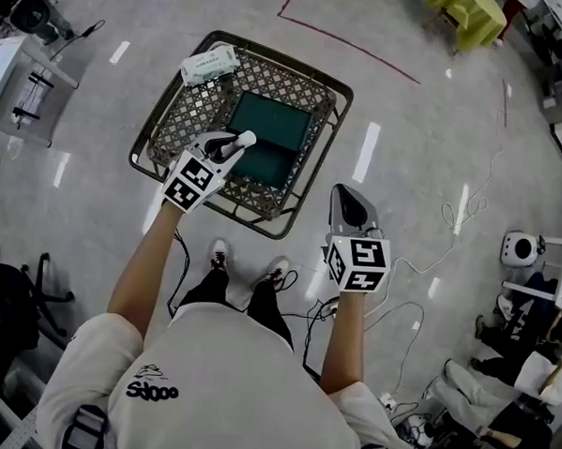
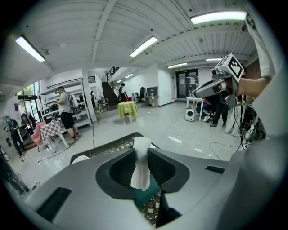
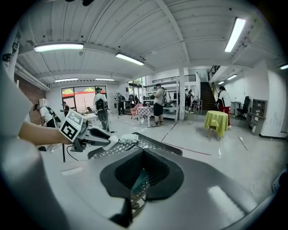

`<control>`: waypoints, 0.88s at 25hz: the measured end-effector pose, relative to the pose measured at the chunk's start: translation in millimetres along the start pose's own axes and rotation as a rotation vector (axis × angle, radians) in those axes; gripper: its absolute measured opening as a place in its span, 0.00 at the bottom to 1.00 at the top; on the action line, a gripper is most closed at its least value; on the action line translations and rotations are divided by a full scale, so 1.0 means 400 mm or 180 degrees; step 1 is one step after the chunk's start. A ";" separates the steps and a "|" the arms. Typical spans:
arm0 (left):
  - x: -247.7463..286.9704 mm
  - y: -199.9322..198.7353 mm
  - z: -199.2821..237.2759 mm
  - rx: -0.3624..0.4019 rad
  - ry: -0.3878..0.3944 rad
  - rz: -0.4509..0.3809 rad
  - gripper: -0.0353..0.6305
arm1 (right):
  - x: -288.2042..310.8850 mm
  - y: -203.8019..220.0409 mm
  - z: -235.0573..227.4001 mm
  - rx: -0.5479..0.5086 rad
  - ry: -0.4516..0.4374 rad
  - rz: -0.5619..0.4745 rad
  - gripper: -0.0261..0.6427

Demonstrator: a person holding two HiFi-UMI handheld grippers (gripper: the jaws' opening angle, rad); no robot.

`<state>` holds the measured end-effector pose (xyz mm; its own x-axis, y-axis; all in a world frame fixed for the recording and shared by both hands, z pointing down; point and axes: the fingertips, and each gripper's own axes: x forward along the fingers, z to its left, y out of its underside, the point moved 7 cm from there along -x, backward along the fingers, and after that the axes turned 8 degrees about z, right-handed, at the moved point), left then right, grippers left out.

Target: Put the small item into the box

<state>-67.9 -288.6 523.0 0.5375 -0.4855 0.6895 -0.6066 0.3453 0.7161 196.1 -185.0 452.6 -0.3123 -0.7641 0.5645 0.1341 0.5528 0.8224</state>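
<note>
**Q:** What is found nearest, and what is held?

**A:** Closest in, the right gripper (image 1: 351, 206) is held out over the grey polished floor (image 1: 408, 132), well apart from the work. Its jaws are seen brought together with nothing between them. Slightly further out, the left gripper (image 2: 141, 155) is seen with its jaws partly apart and pressed on a small white soft item (image 2: 141, 167). The item stands upright between the pads and pokes out above them.

**Q:** And beyond that?

**A:** Just below and past the held item, a dark teal rectangular box (image 1: 272, 125) is seen lying inside a dark lattice-weave basket (image 1: 271, 54) set on the floor. At the basket's far corner a white flat packet (image 1: 209, 65) is laid.

**Q:** Which step is in hand?

**A:** The carrying step is judged to be nearly done. The item is gripped and hung over the near edge of the box, but it has not yet been let go. For the next move, the item would need to be brought fully over the box's teal middle and lowered. Only then should the jaws be parted, so that it is dropped inside and not onto the lattice beside it.
</note>
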 end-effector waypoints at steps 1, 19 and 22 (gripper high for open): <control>0.023 0.009 -0.001 0.0010 0.0034 0.0062 0.19 | 0.007 0.008 -0.006 0.0029 0.0005 0.0022 0.06; 0.351 0.164 -0.031 0.0391 0.0561 0.1008 0.19 | 0.048 0.142 -0.068 0.0391 0.0195 0.0349 0.06; 0.389 0.185 -0.034 0.0390 0.0668 0.1148 0.19 | 0.045 0.161 -0.074 0.0427 0.0224 0.0389 0.06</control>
<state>-21.2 -327.6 684.9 0.3781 -0.1730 0.9095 -0.8357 0.3589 0.4157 226.7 -173.0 517.9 -0.2341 -0.7074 0.6669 0.0390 0.6786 0.7335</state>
